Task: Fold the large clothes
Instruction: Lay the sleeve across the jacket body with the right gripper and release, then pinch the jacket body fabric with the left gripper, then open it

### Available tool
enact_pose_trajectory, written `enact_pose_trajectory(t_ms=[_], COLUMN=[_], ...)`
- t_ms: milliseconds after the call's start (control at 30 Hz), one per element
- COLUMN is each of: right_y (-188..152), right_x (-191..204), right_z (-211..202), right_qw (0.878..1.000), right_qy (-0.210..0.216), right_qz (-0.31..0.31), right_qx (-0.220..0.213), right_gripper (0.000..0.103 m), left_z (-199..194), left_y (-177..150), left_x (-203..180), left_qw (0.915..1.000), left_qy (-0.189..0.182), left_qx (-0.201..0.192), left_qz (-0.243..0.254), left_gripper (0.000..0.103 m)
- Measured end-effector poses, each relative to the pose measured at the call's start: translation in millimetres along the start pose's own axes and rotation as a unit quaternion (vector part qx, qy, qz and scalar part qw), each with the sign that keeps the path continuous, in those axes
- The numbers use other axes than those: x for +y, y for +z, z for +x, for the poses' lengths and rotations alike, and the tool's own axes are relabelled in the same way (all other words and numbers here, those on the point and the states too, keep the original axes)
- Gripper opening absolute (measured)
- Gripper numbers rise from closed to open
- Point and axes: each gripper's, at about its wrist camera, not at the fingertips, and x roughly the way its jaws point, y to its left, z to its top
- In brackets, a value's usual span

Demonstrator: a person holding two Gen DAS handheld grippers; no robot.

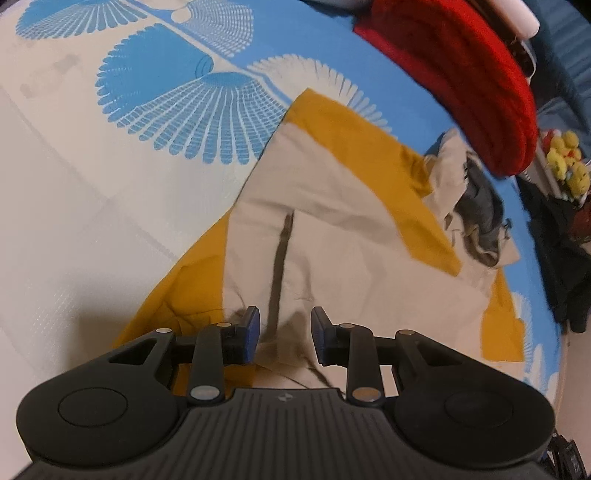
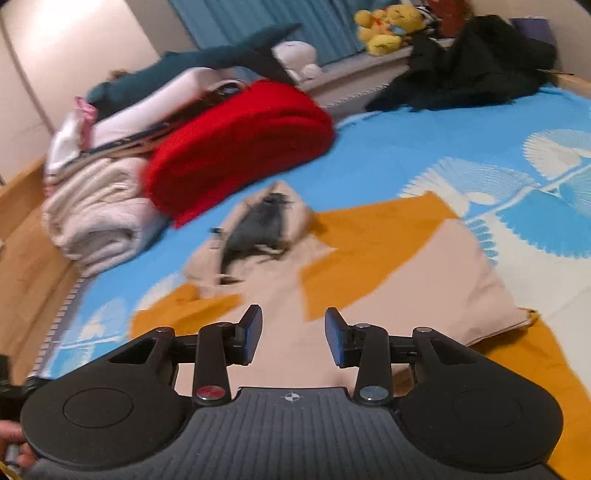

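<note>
A bed (image 1: 74,229) covered by a blue and white sheet (image 2: 424,140) with fan-shaped prints carries everything here. On it lies the jacket (image 1: 332,236), beige with mustard-yellow panels, spread flat and partly folded, with its sleeves laid across the body. Its long axis runs away from both cameras: the hood (image 2: 266,221), showing a dark grey lining, points toward the far end of the bed, and the hem lies nearest the claws. In the left wrist view a dark zip line (image 1: 280,258) runs down the middle of the beige front, straight along that axis and ending between the claw's fingers. Beyond the hood, close to it but not clearly touching, sits a thick folded red blanket (image 2: 236,144), and beside that a stack of folded white and cream bedding (image 2: 99,218) at the edge of the bed. A heap of black clothing (image 2: 476,62) lies at the far corner, with yellow plush toys (image 2: 388,29) on a ledge behind it. The left claw (image 1: 285,334) is released, its blue-padded fingers (image 1: 251,332) apart and hovering just over the lower front of the jacket with nothing between them. The right claw (image 2: 293,338) is likewise spread wide and empty, above the beige cloth near the hem. Motion blur softens the finer details of both views.
</note>
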Motion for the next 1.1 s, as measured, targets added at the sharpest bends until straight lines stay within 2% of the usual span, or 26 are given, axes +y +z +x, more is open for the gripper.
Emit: enact_pose_trajectory(t_ms=[67, 167, 267, 400, 433, 533, 633, 667, 700, 733, 833, 900, 1000, 1033, 1067, 1100], right_y=[2.5, 1.3, -0.3, 0.2, -1.4, -4.6, -5.1, -5.1, -5.7, -6.5, -9.0, -9.2, -9.7, -9.5, -9.1, -8.6], right_x=[-16.1, -45.8, -67.6, -86.3, -92.1, -101.3, -99.3, -99.3, -99.0, -97.8, -96.3, -96.6, -94.8, -92.7, -89.3, -85.5], right_z=[13.5, 27.9, 38.3, 44.7, 46.2, 49.7, 50.5, 49.4, 48.4, 47.9, 49.1, 48.7, 50.2, 49.7, 47.8, 45.5], right_qw=[0.998, 0.989, 0.979, 0.968, 0.962, 0.951, 0.95, 0.95, 0.95, 0.951, 0.952, 0.951, 0.948, 0.948, 0.949, 0.95], right_qy=[-0.043, -0.071, -0.088, -0.11, -0.113, -0.124, -0.129, -0.127, -0.124, -0.118, -0.11, -0.116, -0.129, -0.138, -0.152, -0.162], right_qz=[0.039, 0.113, 0.161, 0.21, 0.23, 0.264, 0.267, 0.269, 0.269, 0.269, 0.269, 0.27, 0.268, 0.262, 0.254, 0.242], right_qx=[0.017, 0.057, 0.084, 0.088, 0.093, 0.104, 0.102, 0.1, 0.098, 0.097, 0.095, 0.096, 0.11, 0.113, 0.112, 0.109], right_gripper=[0.04, 0.04, 0.04, 0.04, 0.04, 0.04, 0.04, 0.037, 0.036, 0.029, 0.009, 0.009, 0.011, 0.016, 0.027, 0.03], left_z=[3.3, 7.0, 11.0, 10.1, 7.6, -12.8, -40.9, -46.2, -47.3, -43.7, -22.2, -16.4, -22.7, -25.4, -26.8, -27.9], left_y=[-1.4, -3.5, -4.2, -4.5, -3.7, 0.9, 6.0, 6.6, 7.5, 8.3, 8.9, 9.7, 11.4, 11.2, 11.1, 11.7], left_x=[-0.1, -3.1, -8.1, -17.7, -20.2, -30.5, -39.8, -41.5, -42.3, -40.4, -28.7, -23.3, -21.8, -21.4, -22.1, -23.5], left_qw=[1.0, 0.9999, 0.9998, 0.9989, 0.9984, 0.9944, 0.9843, 0.9815, 0.9811, 0.9834, 0.9933, 0.9953, 0.9943, 0.9936, 0.9924, 0.9907], left_qy=[0.005, 0.007, 0.013, 0.022, 0.022, 0.014, -0.01, -0.011, -0.009, -0.005, 0.018, 0.019, 0.02, 0.023, 0.032, 0.046], left_qx=[0.002, 0.006, 0.006, -0.009, -0.016, -0.073, -0.149, -0.163, -0.166, -0.156, -0.096, -0.083, -0.093, -0.099, -0.107, -0.113], left_qz=[0.002, 0.007, 0.015, 0.042, 0.048, 0.074, 0.094, 0.099, 0.099, 0.093, 0.062, 0.047, 0.048, 0.049, 0.052, 0.06], left_gripper=[0.032, 0.032, 0.032, 0.001, 0.001, 0.0, 0.0, 0.0, 0.0, 0.0, 0.001, 0.001, 0.001, 0.001, 0.0, 0.0])
